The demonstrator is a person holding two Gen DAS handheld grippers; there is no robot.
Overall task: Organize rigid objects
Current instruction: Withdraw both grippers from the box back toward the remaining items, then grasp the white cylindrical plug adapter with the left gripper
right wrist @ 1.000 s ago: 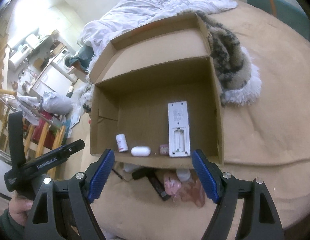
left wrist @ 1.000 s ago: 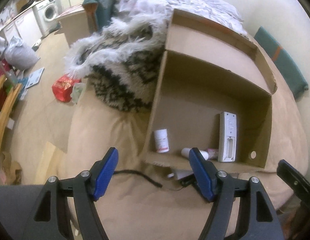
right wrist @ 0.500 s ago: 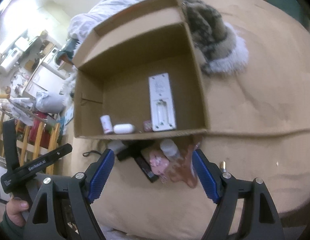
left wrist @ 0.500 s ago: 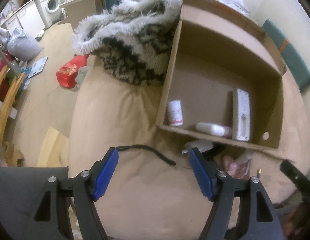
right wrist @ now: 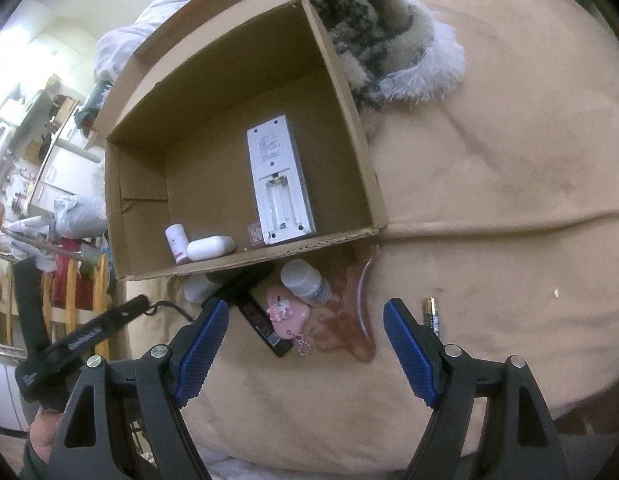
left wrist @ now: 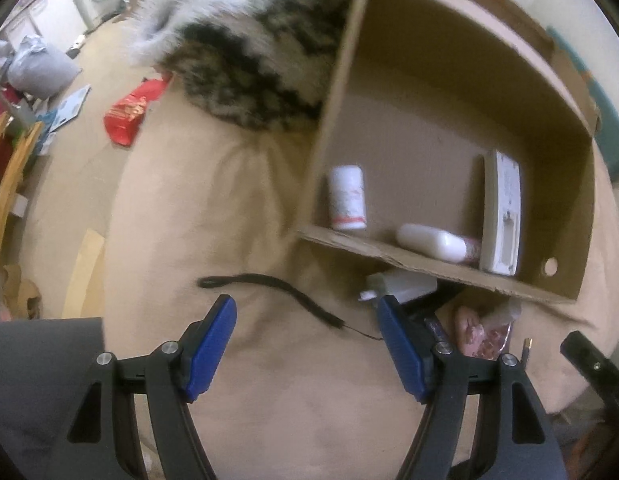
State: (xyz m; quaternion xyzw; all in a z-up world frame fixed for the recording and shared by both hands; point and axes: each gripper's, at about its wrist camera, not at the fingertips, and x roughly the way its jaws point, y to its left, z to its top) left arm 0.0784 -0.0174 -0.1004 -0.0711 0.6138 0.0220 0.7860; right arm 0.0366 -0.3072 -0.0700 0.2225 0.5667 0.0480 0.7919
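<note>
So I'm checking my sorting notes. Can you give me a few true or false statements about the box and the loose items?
1. The remote lies inside the box. True.
2. The battery is in the box. False: it lies outside on the beige cover.
3. The right gripper holds the pink charm. False: its jaws are open and empty.
4. A white bottle lies outside the box. True.

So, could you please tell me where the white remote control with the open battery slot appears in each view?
Left wrist: remote control lies at the right, inside the cardboard box, near its front wall.
Right wrist: remote control, picture centre, inside the box.
Shared landmark: the white oval case beside it.
</note>
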